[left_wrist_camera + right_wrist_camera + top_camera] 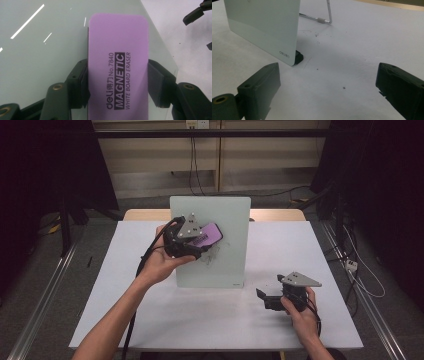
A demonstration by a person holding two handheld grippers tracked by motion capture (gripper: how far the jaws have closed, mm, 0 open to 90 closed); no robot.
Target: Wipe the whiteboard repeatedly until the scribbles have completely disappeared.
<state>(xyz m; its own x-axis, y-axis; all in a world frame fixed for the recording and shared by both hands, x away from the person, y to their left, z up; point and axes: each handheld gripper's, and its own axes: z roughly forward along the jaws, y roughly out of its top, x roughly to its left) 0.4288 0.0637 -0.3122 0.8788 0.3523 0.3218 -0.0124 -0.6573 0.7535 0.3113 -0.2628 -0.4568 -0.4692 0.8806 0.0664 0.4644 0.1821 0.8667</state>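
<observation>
At a white table point(150, 320), we hold a purple eraser point(209, 235) flat against the face of a small glass whiteboard point(225, 265) that stands propped upright near the table's centre. Our left gripper point(197, 242) has its jaws clamped on the eraser's two long sides; in the left gripper view the black pads point(156, 82) press the purple block point(117, 62) from 9 and 3 o'clock, its label reading "MAGNETIC WHITE BOARD ERASER". The eraser sits on the board's upper left part, tilted toward 2 o'clock in the high view, just above some faint grey marker scribbles point(210, 254). Our right gripper point(267, 297) rests low over the table at about 4 o'clock from the board, well apart from it, its jaws spread wide with nothing between them. In the right gripper view the board's lower corner point(287, 53), its black foot point(298, 57) and a wire stand point(322, 18) lie ahead at 11 o'clock.
</observation>
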